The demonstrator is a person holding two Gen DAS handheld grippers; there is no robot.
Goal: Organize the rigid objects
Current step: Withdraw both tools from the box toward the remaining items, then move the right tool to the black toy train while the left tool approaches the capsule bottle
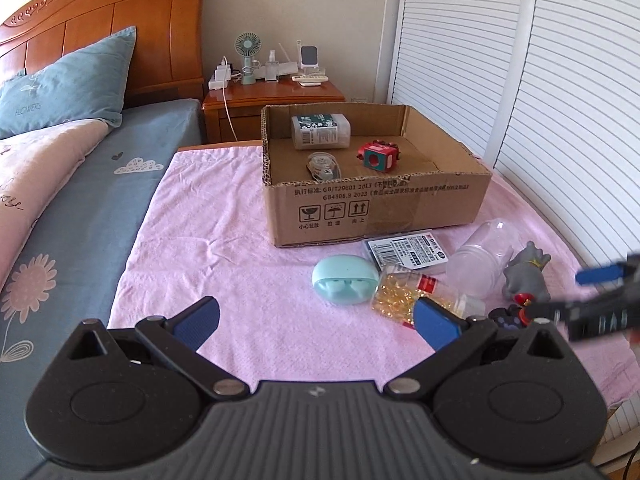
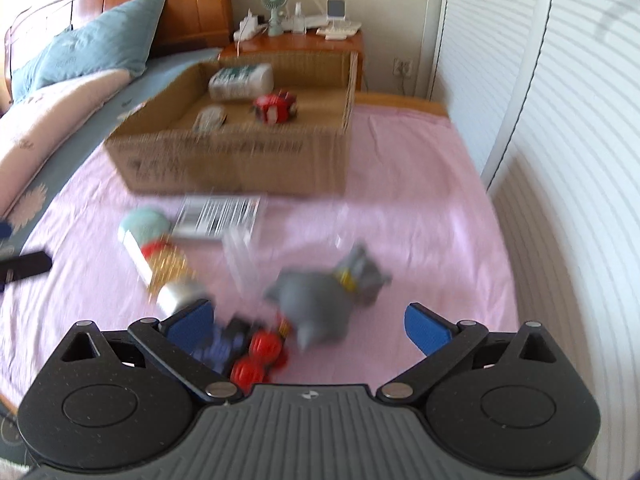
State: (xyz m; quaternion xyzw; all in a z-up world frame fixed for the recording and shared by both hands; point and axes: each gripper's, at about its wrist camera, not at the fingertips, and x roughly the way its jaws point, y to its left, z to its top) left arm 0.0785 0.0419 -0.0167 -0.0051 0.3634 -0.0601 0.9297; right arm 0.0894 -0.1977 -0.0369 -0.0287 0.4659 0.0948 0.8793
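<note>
Hovering with fingers spread wide, the left gripper and right gripper hung over a pink blanket beside a bed, where a gray toy lay before a cardboard box near white louvered doors

We see a pink cloth-covered bed surface carrying an open brown cardboard box. Just in front of it lie a mint-green earbud case, a flat barcode-labelled packet, a capsule bottle, a clear plastic cup, a grey animal figurine and a red-wheeled toy.
</note>
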